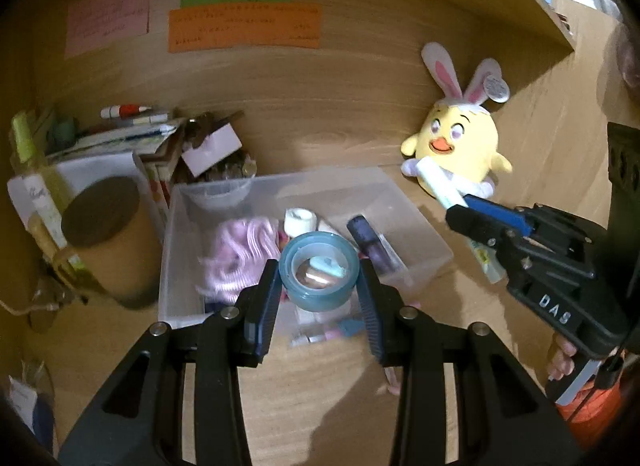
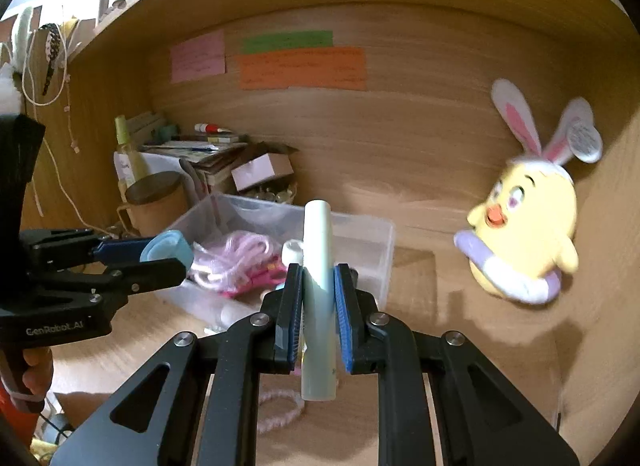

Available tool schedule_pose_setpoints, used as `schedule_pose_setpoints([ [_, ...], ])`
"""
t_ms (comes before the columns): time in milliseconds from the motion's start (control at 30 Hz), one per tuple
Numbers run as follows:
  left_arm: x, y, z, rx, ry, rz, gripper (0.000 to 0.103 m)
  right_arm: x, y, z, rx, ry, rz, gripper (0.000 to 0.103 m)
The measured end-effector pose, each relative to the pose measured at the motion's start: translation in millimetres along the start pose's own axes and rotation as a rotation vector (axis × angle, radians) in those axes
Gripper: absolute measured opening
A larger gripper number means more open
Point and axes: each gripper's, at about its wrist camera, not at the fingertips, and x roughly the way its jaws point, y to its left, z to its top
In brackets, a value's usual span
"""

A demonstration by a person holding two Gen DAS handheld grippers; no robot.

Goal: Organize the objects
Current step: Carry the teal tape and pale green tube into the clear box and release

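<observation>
My left gripper [image 1: 318, 272] is shut on a teal tape roll [image 1: 318, 270] and holds it over the clear plastic bin [image 1: 424, 225]. The bin holds pink yarn [image 1: 236, 258], a small white roll [image 1: 300, 221] and a dark tube [image 1: 372, 242]. My right gripper [image 2: 318, 298] is shut on a pale green tube [image 2: 318, 266], held upright near the bin's right side [image 2: 384, 250]. The right gripper [image 1: 464, 205] with its tube [image 1: 436, 181] also shows in the left wrist view. The left gripper [image 2: 168, 254] with the tape roll [image 2: 166, 250] shows in the right wrist view.
A yellow chick plush with bunny ears [image 1: 460, 137] leans on the back panel at the right. A brown lidded mug [image 1: 104, 234], a white box [image 1: 212, 149], stacked papers and a bottle [image 2: 126, 149] crowd the left. A loose pink yarn loop [image 2: 280, 410] lies on the desk.
</observation>
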Motion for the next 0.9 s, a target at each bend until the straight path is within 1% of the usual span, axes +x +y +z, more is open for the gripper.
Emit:
schedule_pose_setpoints([
  [100, 12.9, 4.0, 8.1, -0.001, 0.021, -0.002, 0.038, 17.5, 3.0, 8.5, -0.016, 0.02, 0.002, 0.014],
  [200, 28.5, 7.4, 10.6, 0.0, 0.05, 0.004, 0.038, 39.5, 2.8, 12.2, -0.014, 0.061, 0.013, 0.014],
  [433, 65.4, 12.7, 6.1, 0.001, 0.13, 0.013, 0.038, 92.1, 0.9, 2.6, -0.001, 0.18, 0.032, 0.014],
  [533, 72.3, 16.1, 1.8, -0.007, 0.148, 0.006, 0.038, 103.3, 2.2, -2.9, 0.009, 0.199, 0.049, 0.014],
  [600, 74.7, 17.5, -1.4, -0.017, 0.163, 0.001, 0.038, 109.2, 4.2, -6.0, 0.004, 0.217, 0.057, 0.014],
  [633, 73.7, 17.9, -2.1, -0.019, 0.16, 0.002, 0.04, 112.2, 5.8, -8.2, -0.003, 0.235, 0.06, 0.014],
  [667, 72.2, 18.0, -2.5, -0.018, 0.156, 0.005, 0.041, 111.8, 5.2, -9.0, 0.002, 0.234, 0.06, 0.014],
  [733, 66.9, 17.4, -2.9, -0.01, 0.148, 0.008, 0.045, 107.8, 3.3, -7.8, 0.005, 0.241, 0.066, 0.014],
  [767, 64.1, 17.1, -2.9, -0.007, 0.142, 0.007, 0.049, 103.9, 1.9, -7.2, 0.01, 0.237, 0.073, 0.014],
  [900, 46.7, 12.6, -4.7, 0.008, 0.105, 0.009, 0.055, 82.1, -1.7, -5.4, 0.02, 0.212, 0.087, 0.017],
])
